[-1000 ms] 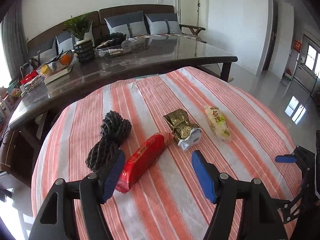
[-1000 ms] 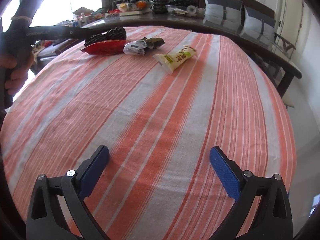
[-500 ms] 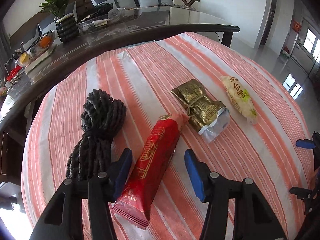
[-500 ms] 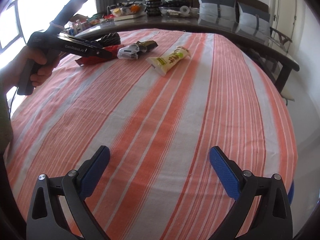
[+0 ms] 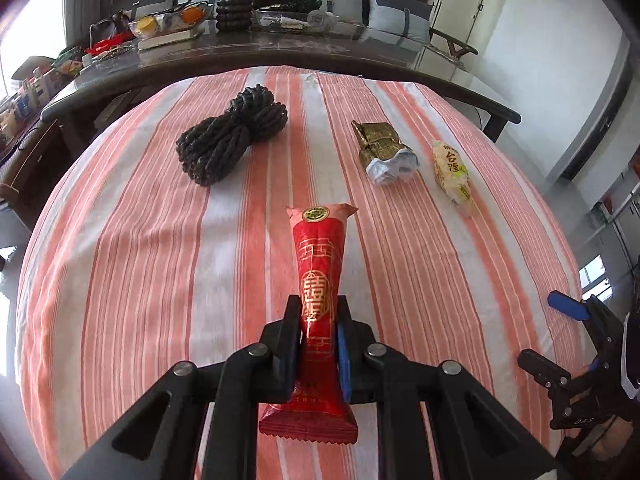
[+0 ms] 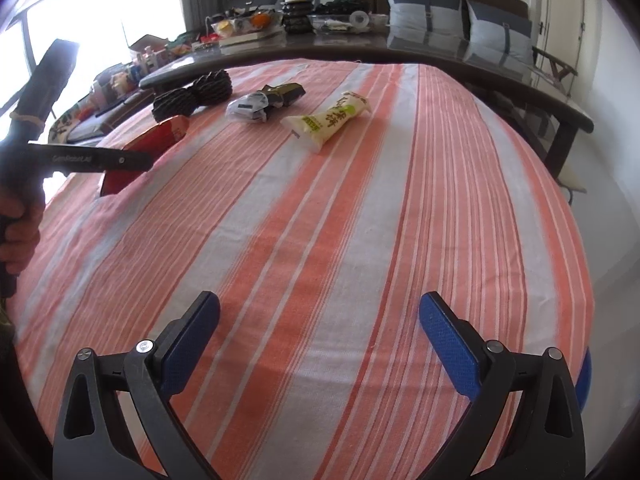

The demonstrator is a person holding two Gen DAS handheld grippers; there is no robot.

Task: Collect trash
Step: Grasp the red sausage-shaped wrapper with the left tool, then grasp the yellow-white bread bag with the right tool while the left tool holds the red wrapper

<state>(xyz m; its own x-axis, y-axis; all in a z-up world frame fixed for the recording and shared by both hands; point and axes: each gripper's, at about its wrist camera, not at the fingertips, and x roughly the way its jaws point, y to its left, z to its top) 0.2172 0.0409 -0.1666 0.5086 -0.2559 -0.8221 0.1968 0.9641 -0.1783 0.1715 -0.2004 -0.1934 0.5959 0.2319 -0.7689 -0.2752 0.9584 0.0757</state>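
Red wrapper (image 5: 318, 280) lies lengthwise toward the desk's (image 5: 120, 260) far edge, its near end pinched in the left gripper's (image 5: 318, 344) closing fingers; the right gripper (image 6: 320, 340) hangs spread, empty.

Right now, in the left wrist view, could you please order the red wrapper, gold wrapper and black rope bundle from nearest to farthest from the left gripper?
1. Red wrapper: between the closing jaws of the left gripper, pinched.
2. Gold wrapper: ahead, to the right.
3. Black rope bundle: ahead, to the left; too close to the gold wrapper to call.
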